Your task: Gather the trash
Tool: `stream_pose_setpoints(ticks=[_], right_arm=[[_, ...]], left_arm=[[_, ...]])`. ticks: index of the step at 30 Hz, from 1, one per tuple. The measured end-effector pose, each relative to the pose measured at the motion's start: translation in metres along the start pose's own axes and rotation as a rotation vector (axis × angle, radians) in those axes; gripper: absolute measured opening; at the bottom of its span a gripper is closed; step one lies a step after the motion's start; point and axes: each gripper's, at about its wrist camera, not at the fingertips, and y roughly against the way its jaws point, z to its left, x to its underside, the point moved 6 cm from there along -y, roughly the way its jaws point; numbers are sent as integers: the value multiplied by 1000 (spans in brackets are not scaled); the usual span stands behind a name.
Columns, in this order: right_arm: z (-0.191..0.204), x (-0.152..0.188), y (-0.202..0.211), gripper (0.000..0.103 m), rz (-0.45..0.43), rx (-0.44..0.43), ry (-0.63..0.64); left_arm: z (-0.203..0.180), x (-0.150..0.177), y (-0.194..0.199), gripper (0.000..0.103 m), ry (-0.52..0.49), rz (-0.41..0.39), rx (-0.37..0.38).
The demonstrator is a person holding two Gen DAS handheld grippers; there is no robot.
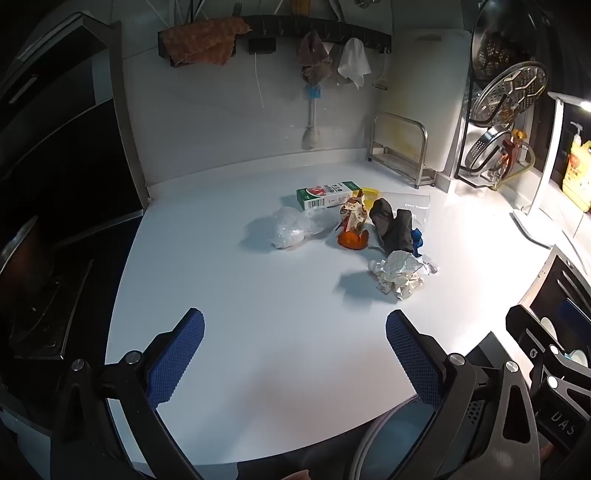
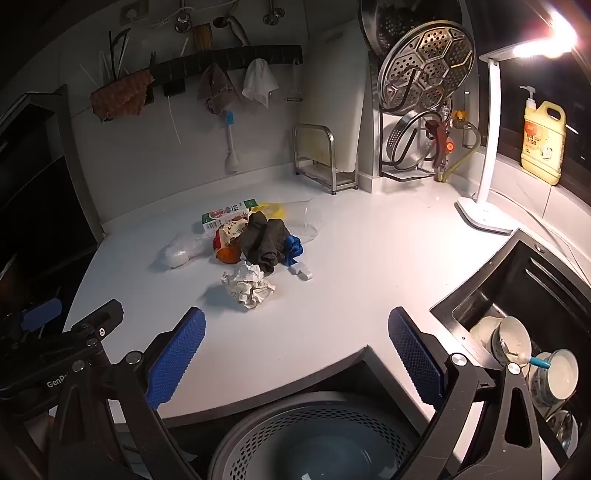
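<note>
A heap of trash lies in the middle of the white counter: a green and white carton, crumpled clear plastic, an orange printed wrapper, a dark rag and a ball of crumpled paper. In the right wrist view the same carton, rag and paper ball show, with a blue scrap beside the rag. My left gripper stands open and short of the heap, nothing between its fingers. My right gripper is open too, above a grey perforated bin at the counter's front edge.
A sink with bowls lies to the right. A white desk lamp, a yellow soap bottle, a steamer rack and a metal stand line the back. A dark stove sits left. Cloths hang on the wall rail.
</note>
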Motion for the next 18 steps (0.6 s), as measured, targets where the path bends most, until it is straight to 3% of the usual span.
stream_pose_setpoints(ticks=[18], right_arm=[[0,0,7,95,-13,-2,-1]], left_arm=[[0,2,5,97,7,-9,0]])
